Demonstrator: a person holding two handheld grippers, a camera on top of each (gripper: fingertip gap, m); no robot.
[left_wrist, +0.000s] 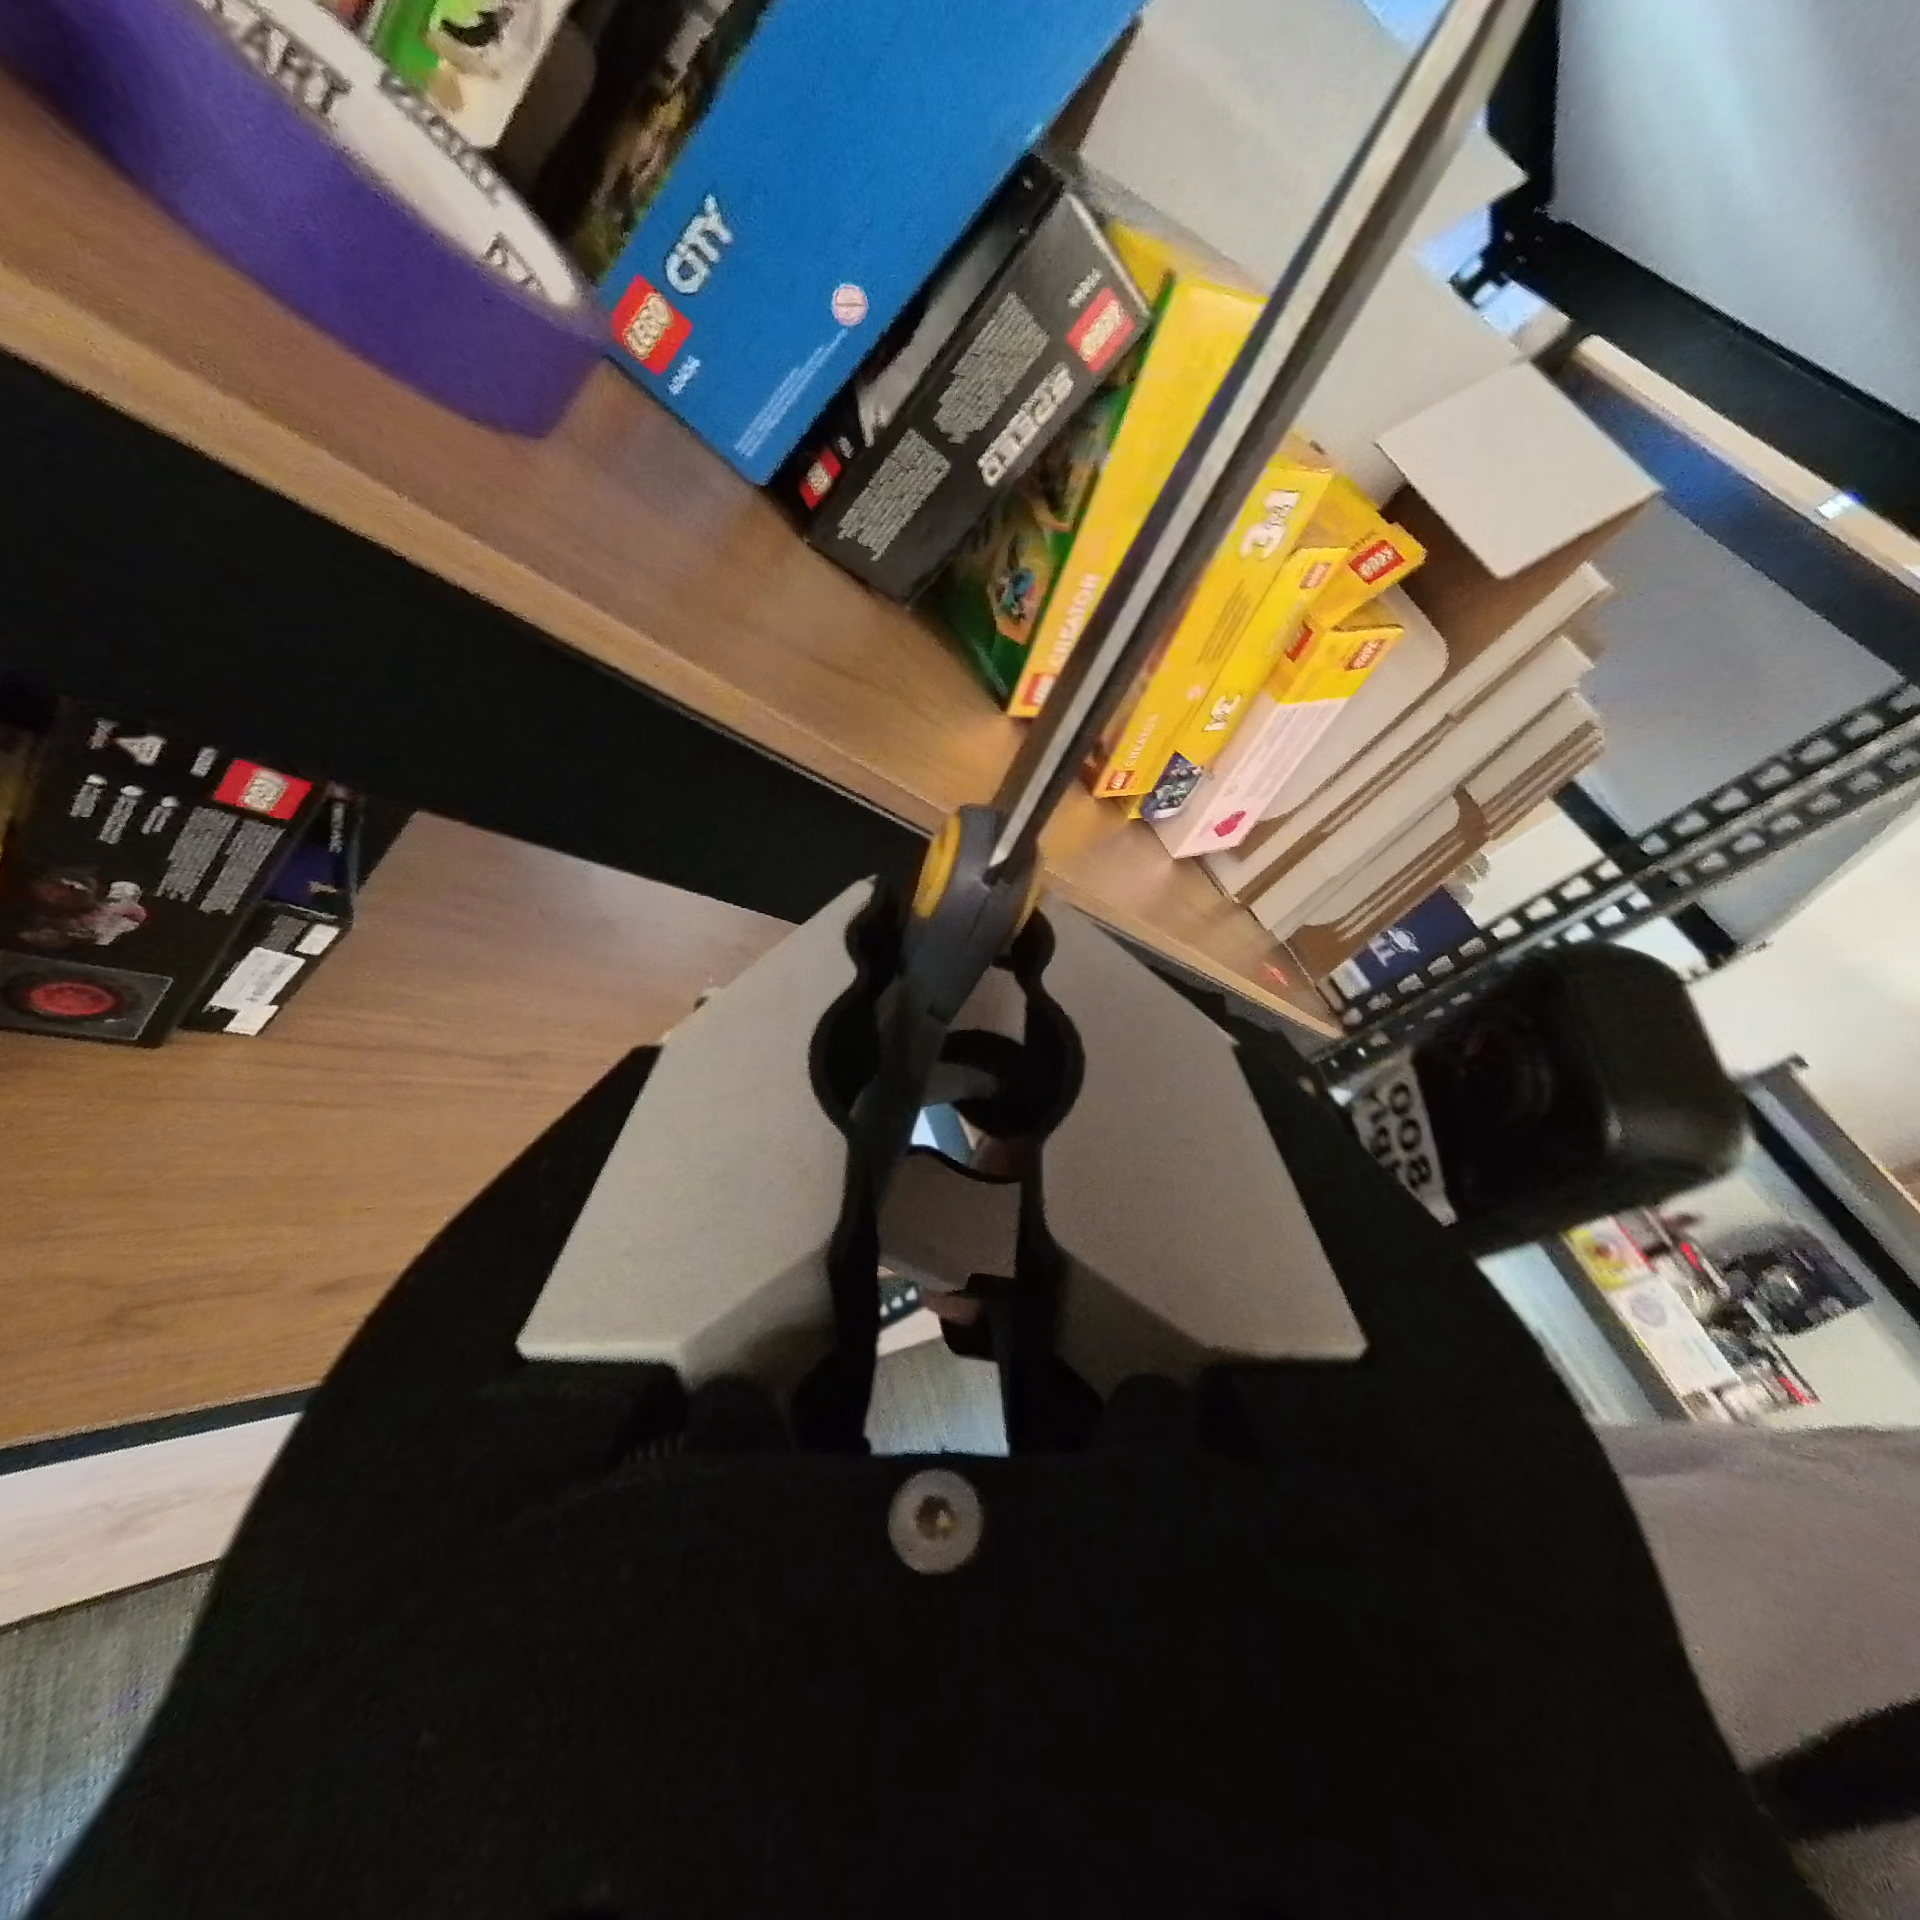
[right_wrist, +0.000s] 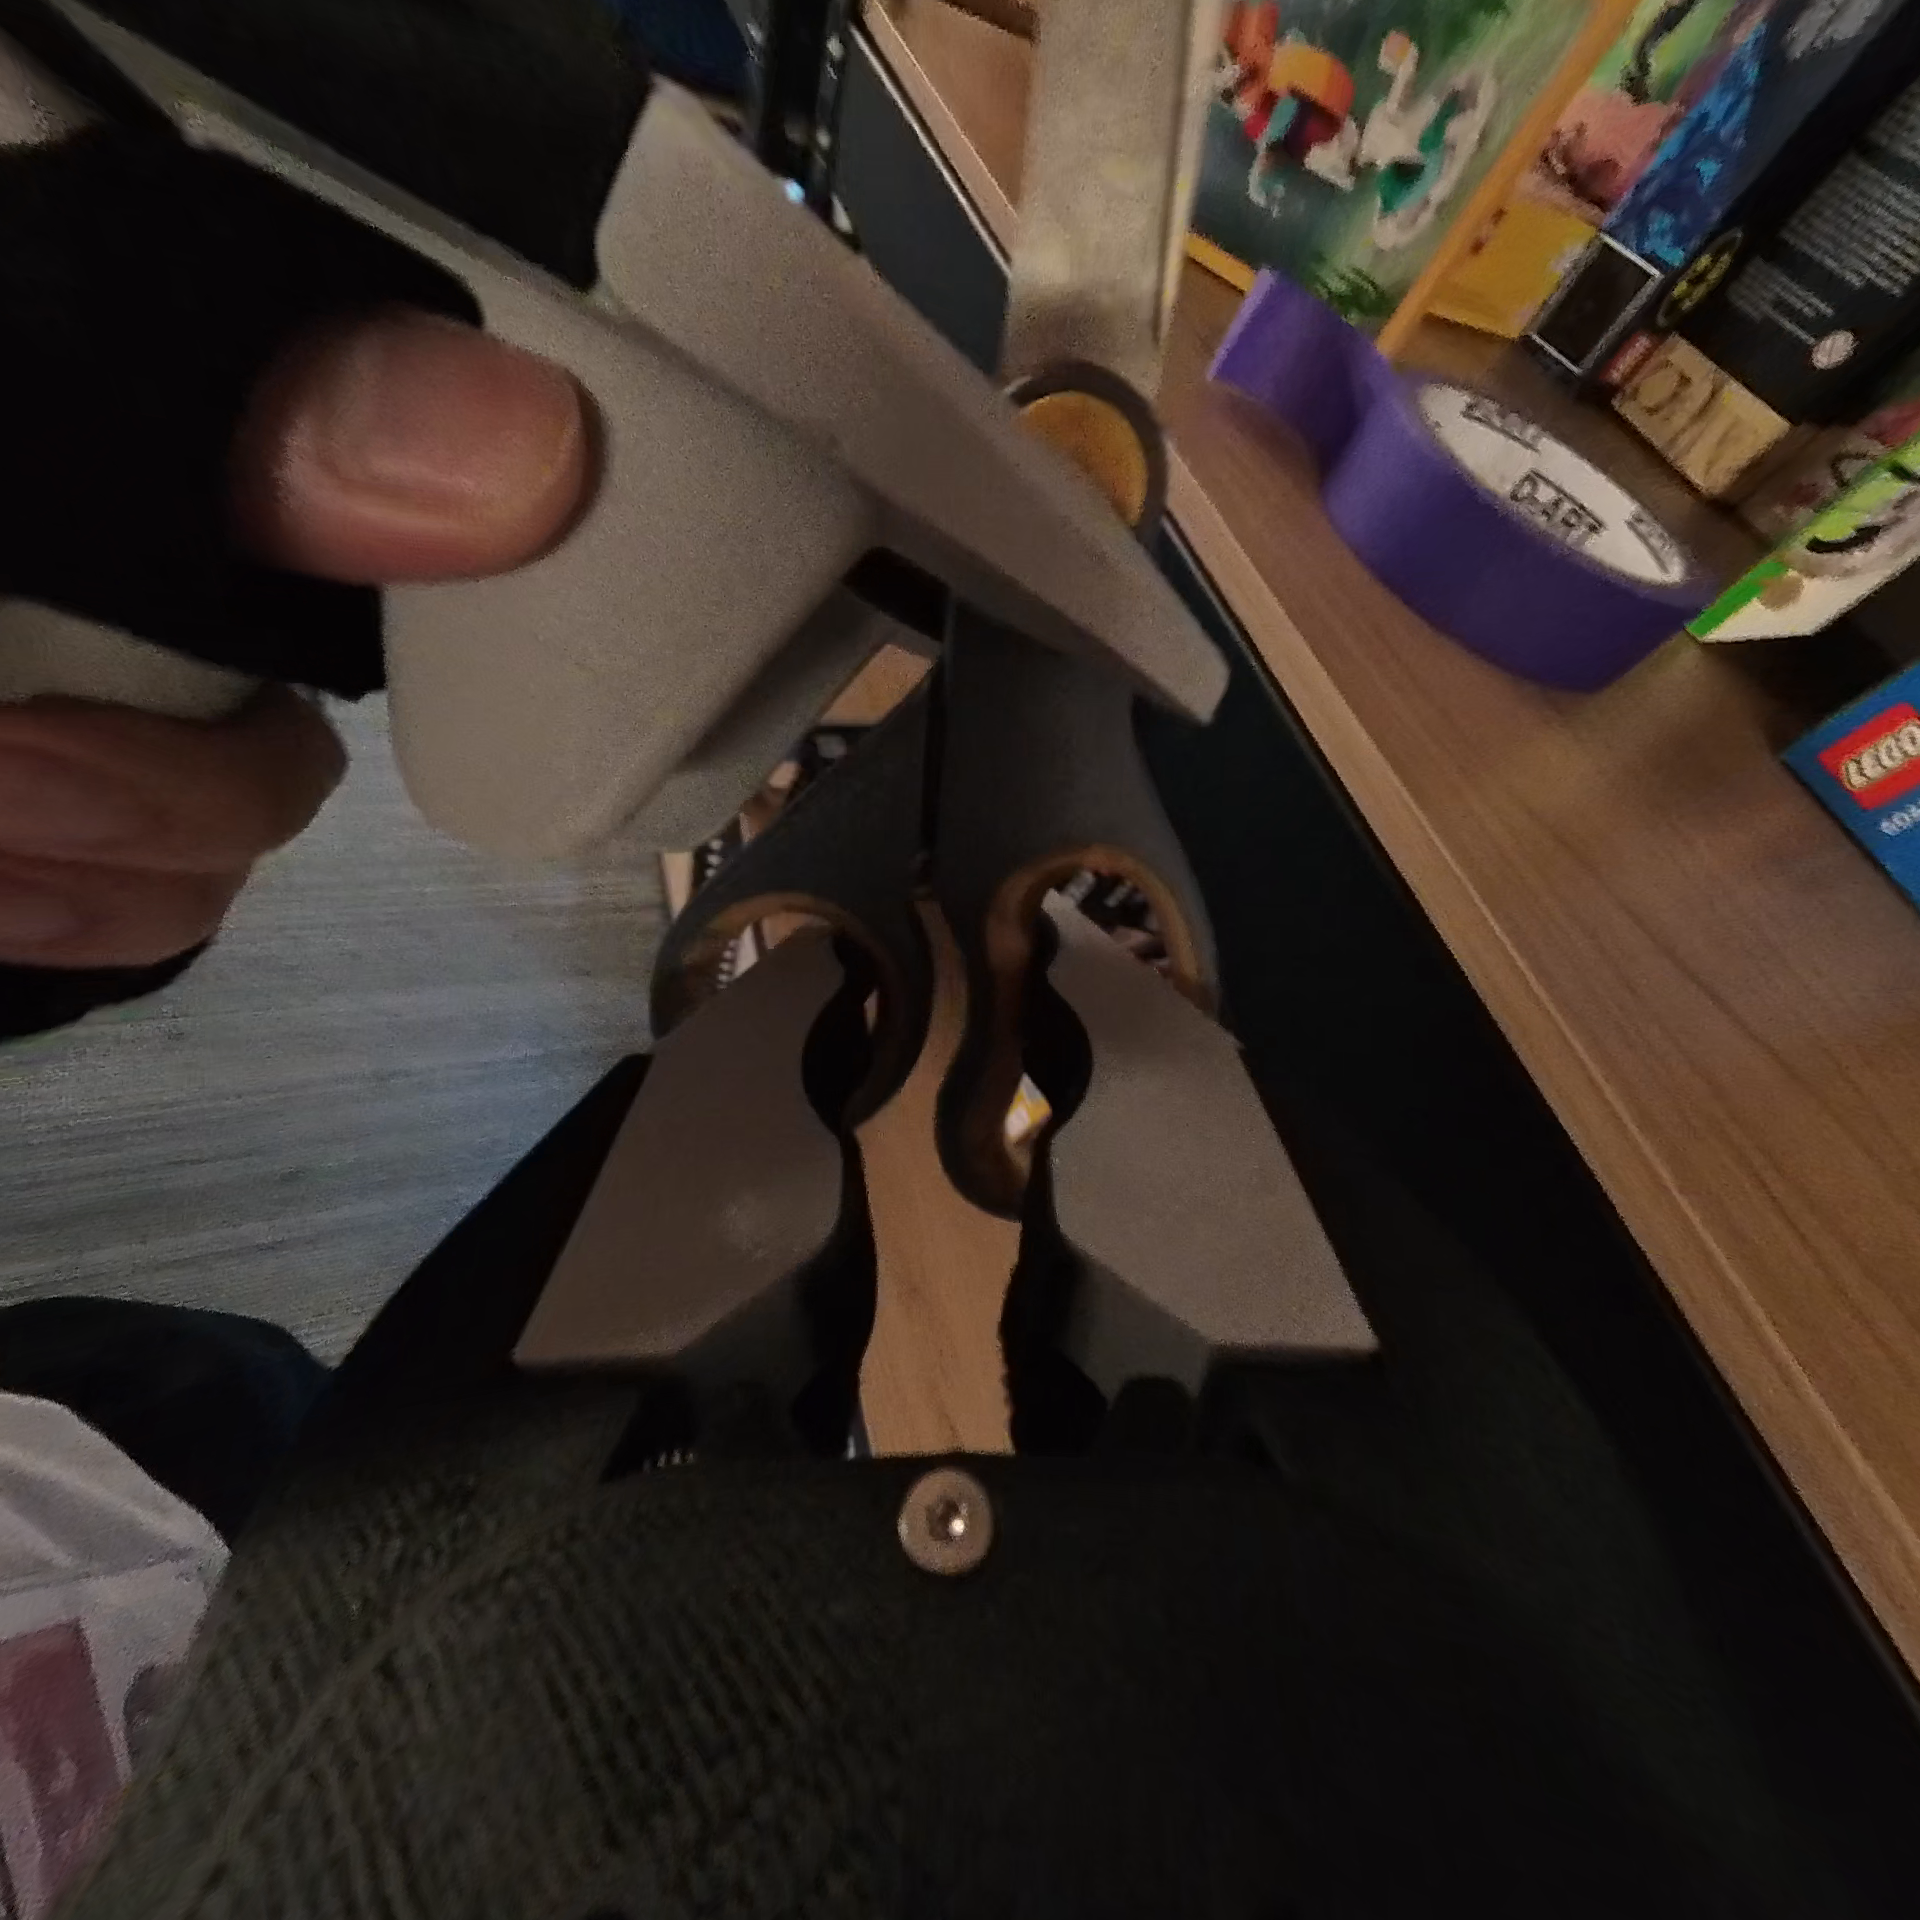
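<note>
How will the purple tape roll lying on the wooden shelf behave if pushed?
The purple tape roll lies flat on the wooden shelf, so it should slide, not roll. Its loose tail sticks out and may snag. As a wound ring it is probably light and stiff.

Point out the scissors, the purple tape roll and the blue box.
Grey-handled scissors with yellow pivot (left_wrist: 961, 914): left wrist view, on the handle below the pivot.
Purple tape roll (right_wrist: 1496, 561): right wrist view, on its outer purple side.
Blue cardboard box (left_wrist: 831, 229): left wrist view, on its broad blue face.
</note>
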